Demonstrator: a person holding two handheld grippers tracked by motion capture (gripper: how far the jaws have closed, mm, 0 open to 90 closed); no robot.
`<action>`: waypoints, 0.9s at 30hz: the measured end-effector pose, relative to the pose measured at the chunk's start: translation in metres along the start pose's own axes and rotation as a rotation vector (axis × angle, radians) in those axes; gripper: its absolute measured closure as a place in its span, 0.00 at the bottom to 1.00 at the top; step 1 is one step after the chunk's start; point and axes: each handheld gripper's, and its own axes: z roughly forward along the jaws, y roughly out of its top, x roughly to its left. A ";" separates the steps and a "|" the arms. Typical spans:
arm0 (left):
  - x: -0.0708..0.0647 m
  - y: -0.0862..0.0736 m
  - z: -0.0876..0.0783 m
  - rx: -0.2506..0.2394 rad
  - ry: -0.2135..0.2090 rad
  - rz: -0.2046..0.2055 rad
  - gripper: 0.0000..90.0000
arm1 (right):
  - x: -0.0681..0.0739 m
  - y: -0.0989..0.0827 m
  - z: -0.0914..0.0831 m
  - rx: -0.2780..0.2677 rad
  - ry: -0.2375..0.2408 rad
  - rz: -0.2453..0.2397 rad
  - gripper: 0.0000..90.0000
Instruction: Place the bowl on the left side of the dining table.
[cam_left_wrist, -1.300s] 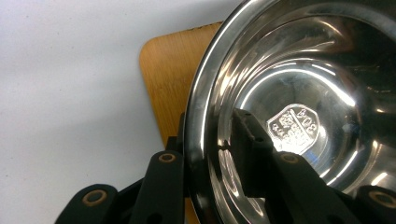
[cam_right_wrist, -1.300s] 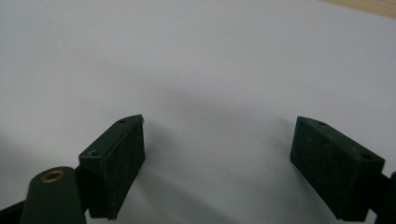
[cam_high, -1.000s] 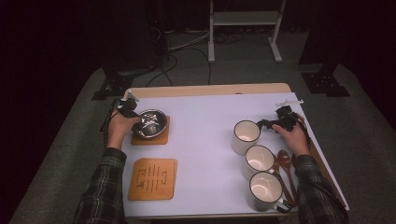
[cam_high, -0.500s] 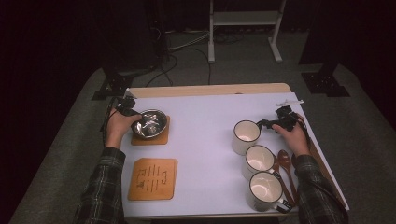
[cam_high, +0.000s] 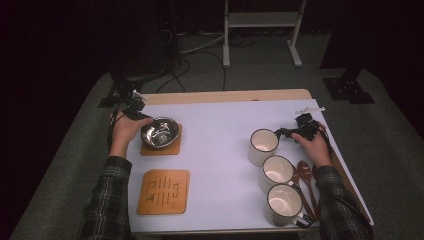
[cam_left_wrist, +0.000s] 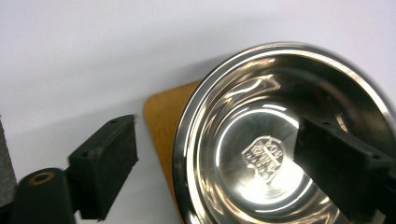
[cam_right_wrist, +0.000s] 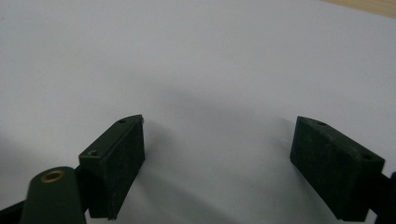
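A shiny steel bowl (cam_high: 160, 132) sits on a wooden coaster (cam_high: 150, 149) at the left of the white table. My left gripper (cam_high: 141, 118) is at the bowl's left rim. In the left gripper view the bowl (cam_left_wrist: 261, 154) lies between the jaws of my left gripper (cam_left_wrist: 215, 128): one jaw stands outside over the table, the other inside the bowl. Neither pad touches the rim. The jaws have just been opening and stand open. My right gripper (cam_high: 286, 133) rests beside the farthest white mug (cam_high: 263, 146). My right gripper (cam_right_wrist: 219, 122) is open over bare table.
A second coaster (cam_high: 164, 191) with dark line marks lies near the front left. Two more white mugs (cam_high: 278, 172) (cam_high: 284, 204) stand in a row toward the front right. Wooden spoons (cam_high: 305, 175) lie beside them near the table's right edge.
The left hand has drawn back a little to the left, off the bowl's top, and its jaws have let go of the rim. The bowl stays on its coaster. The right hand has not moved.
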 end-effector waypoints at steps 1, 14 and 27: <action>-0.001 0.000 -0.002 -0.001 0.004 0.007 0.12 | 0.000 0.000 0.000 0.000 0.000 0.000 0.18; -0.022 0.003 -0.019 -0.056 -0.073 0.038 0.11 | 0.000 0.000 0.000 0.000 0.001 0.001 0.18; -0.053 0.003 -0.027 -0.090 -0.103 0.104 0.11 | 0.000 0.000 0.000 0.002 0.002 0.002 0.18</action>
